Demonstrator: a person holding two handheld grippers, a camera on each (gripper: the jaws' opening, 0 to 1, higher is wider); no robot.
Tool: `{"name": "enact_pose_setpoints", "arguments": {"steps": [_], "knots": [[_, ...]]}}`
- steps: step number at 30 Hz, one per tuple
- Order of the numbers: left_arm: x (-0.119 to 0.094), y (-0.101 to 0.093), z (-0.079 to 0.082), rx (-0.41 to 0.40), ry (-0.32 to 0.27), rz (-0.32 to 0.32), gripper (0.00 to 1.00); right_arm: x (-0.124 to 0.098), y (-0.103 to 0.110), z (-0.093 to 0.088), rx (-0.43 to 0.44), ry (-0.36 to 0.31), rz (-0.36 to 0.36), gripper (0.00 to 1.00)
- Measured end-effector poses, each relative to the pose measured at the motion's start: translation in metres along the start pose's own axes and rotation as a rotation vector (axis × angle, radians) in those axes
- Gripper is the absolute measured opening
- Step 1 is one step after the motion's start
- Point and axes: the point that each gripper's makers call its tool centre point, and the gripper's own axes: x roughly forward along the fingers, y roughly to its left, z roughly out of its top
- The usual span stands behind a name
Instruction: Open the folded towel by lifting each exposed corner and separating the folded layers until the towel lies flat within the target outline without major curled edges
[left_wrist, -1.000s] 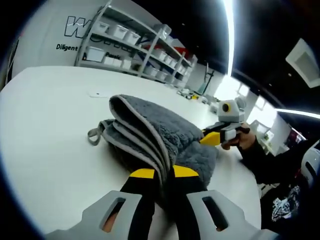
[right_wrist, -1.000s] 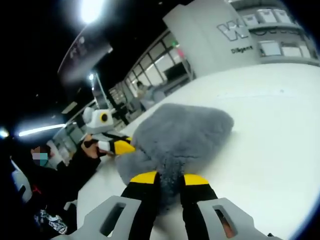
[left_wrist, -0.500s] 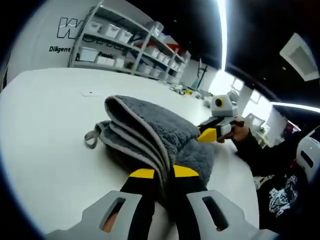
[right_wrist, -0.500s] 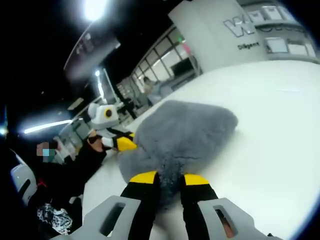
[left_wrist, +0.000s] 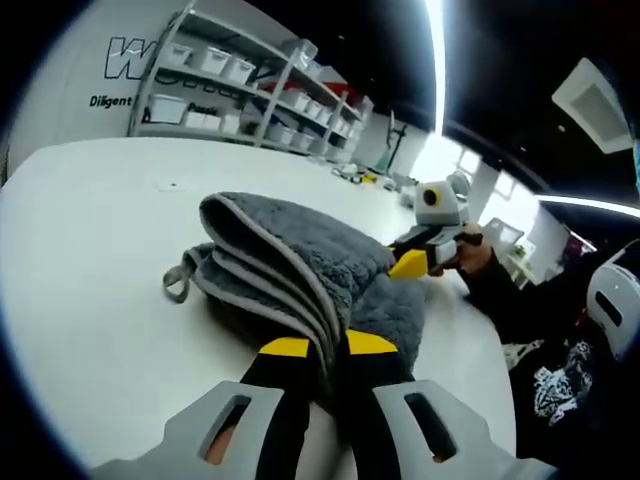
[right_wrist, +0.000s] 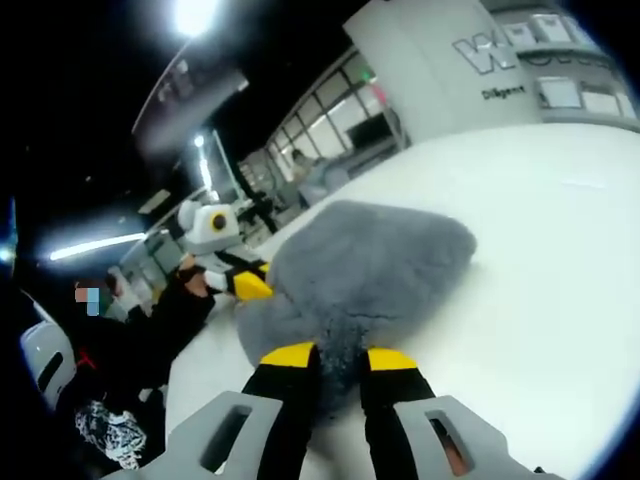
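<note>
A grey fluffy towel (left_wrist: 300, 255) with pale trimmed edges lies folded in several layers on the white table (left_wrist: 90, 260), a small hanging loop (left_wrist: 176, 285) sticking out at its left. My left gripper (left_wrist: 328, 348) is shut on the stacked folded edges at the near corner. In the right gripper view the same towel (right_wrist: 370, 265) spreads as a fuzzy mound, and my right gripper (right_wrist: 340, 358) is shut on its near corner. The other gripper's yellow tip (left_wrist: 408, 264) touches the towel's far side, held by a hand. In the right gripper view, the left gripper (right_wrist: 230, 280) meets the towel's left edge.
Shelves with white bins (left_wrist: 250, 75) stand behind the table, beside a white wall with lettering (right_wrist: 500, 60). A person in dark clothes (left_wrist: 560, 370) is at the right of the left gripper view. Bare tabletop (right_wrist: 560, 290) stretches to the right of the towel.
Both views have shifted slightly with the hands; the towel sits a bit lower and the far gripper a little higher in the left gripper view. Both grips on the towel are unchanged.
</note>
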Motion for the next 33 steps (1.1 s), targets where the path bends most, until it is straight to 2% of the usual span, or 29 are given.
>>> {"name": "enact_pose_setpoints", "arguments": {"steps": [6, 7, 25, 31, 33], "knots": [[0.0, 0.0, 0.0, 0.001, 0.003, -0.01, 0.09, -0.002, 0.004, -0.002, -0.029, 0.011, 0.004, 0.12], [0.001, -0.005, -0.002, 0.003, 0.006, -0.013, 0.09, -0.002, 0.004, -0.003, -0.031, 0.013, 0.007, 0.12], [0.001, -0.004, -0.001, 0.024, 0.002, -0.01, 0.11, -0.004, 0.003, -0.003, -0.029, 0.01, 0.014, 0.13], [0.002, -0.009, 0.0, 0.06, -0.014, 0.009, 0.16, -0.004, 0.003, -0.001, -0.052, 0.0, 0.015, 0.15], [0.002, -0.005, 0.003, 0.089, -0.027, 0.039, 0.26, -0.005, 0.001, 0.0, -0.068, -0.006, 0.009, 0.17]]}}
